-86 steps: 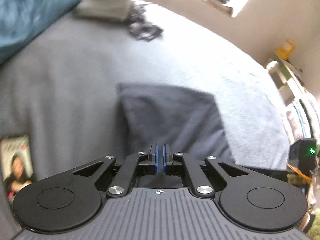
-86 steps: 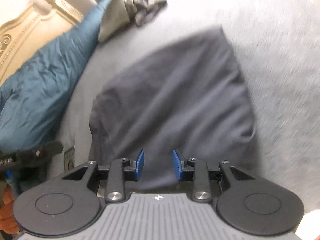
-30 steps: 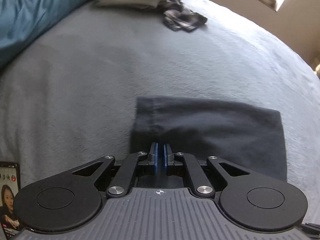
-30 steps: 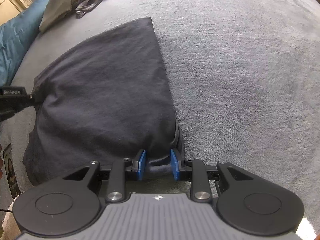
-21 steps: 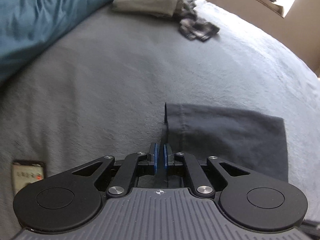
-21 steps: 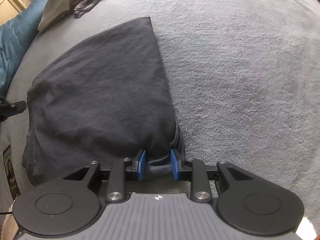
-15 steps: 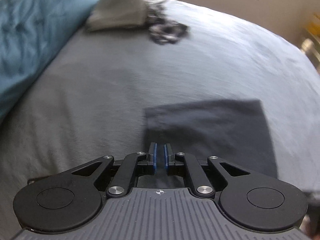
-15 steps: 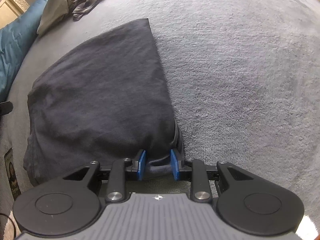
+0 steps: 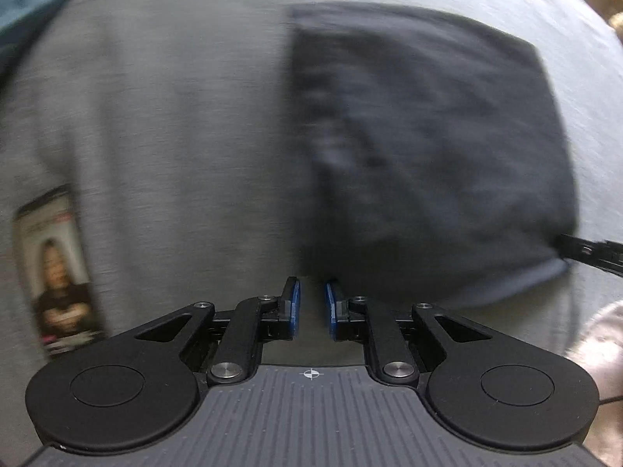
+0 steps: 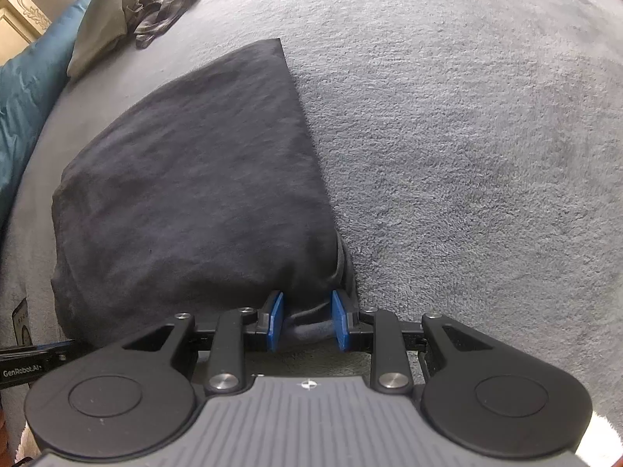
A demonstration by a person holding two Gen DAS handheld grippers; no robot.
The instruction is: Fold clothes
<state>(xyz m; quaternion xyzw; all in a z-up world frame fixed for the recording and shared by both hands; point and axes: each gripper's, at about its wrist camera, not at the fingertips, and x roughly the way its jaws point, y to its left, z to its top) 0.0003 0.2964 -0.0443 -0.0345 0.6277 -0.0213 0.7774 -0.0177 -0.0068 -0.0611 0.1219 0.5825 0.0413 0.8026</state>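
A folded dark grey cotton garment (image 10: 194, 179) lies on the grey fleece-covered bed (image 10: 467, 136), centre-left of the right wrist frame. A crumpled plaid cloth (image 10: 163, 4) and teal quilted pillow (image 10: 27, 78) lie upper left.

Black linkage arms, silver screws, blue fingers (image 10: 275, 321), ribbed grey body, crosshair mark
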